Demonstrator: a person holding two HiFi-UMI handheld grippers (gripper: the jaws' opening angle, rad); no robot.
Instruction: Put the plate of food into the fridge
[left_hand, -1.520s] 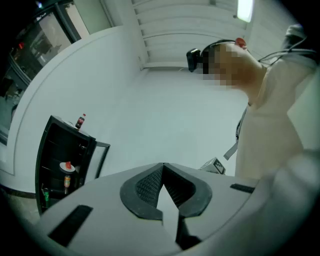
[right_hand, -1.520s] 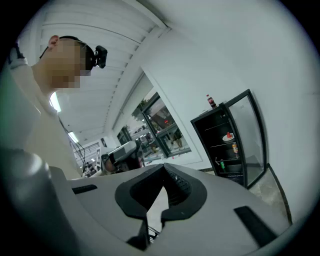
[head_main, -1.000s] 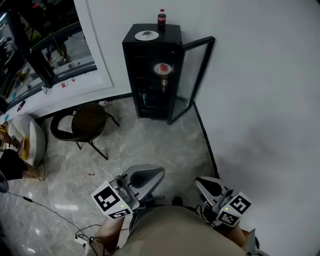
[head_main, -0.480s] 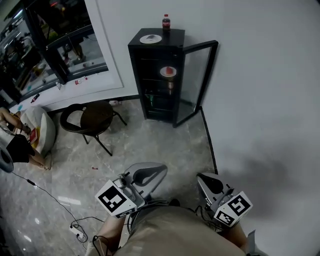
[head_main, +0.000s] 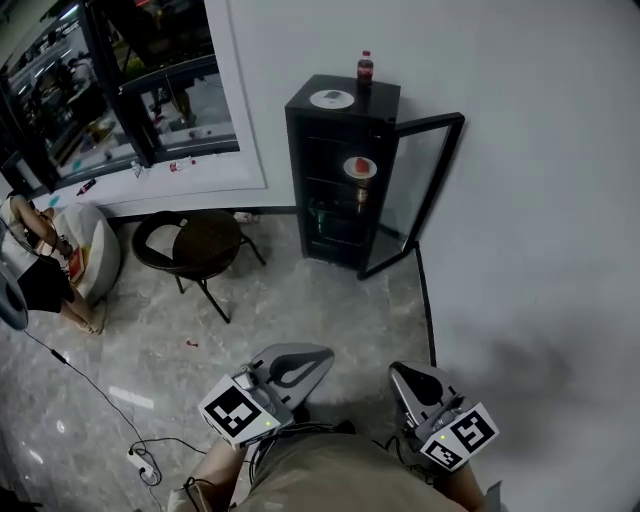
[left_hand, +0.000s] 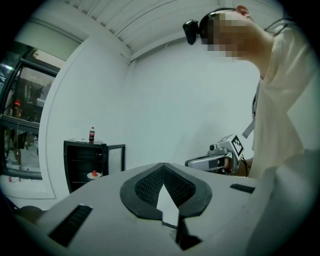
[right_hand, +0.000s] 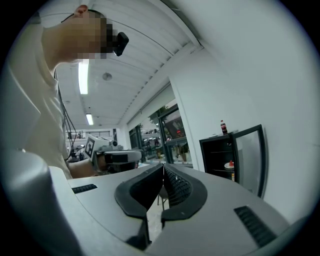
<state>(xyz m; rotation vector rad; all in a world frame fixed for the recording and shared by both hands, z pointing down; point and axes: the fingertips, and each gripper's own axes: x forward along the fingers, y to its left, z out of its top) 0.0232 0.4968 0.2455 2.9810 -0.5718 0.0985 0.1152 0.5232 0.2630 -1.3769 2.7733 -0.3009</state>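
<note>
Left gripper: jaws pressed together, nothing between them. Its pads are dark, with a fine mesh texture, set in smooth grey moulded shells that taper to a rounded point. Right gripper: jaws likewise closed edge to edge and empty; the ribbed black pads meet along a thin seam.

In the head view the left gripper and right gripper are held low and close to the person's body, side by side and apart. Each carries a cube with black-and-white square markers at its rear.

Beneath and beyond the fingertips lies the floor, glossy grey stone-patterned tile. A thin dark cable trails across it off to the left of the left fingertips.

Well ahead of both sets of fingertips, against the matt white wall, stands the fridge, a small black box-shaped cabinet. Its door, a glass panel in a black frame, is swung open on the right side.

The plate of food sits inside the fridge on an upper shelf: a round white plate with a red item on it. It touches neither gripper.

On the fridge top are a second plate, round and pale, and just right of it an upright dark bottle with a red cap.

Left of the fridge stands a chair with a round dark seat and a thin black metal frame.
</note>
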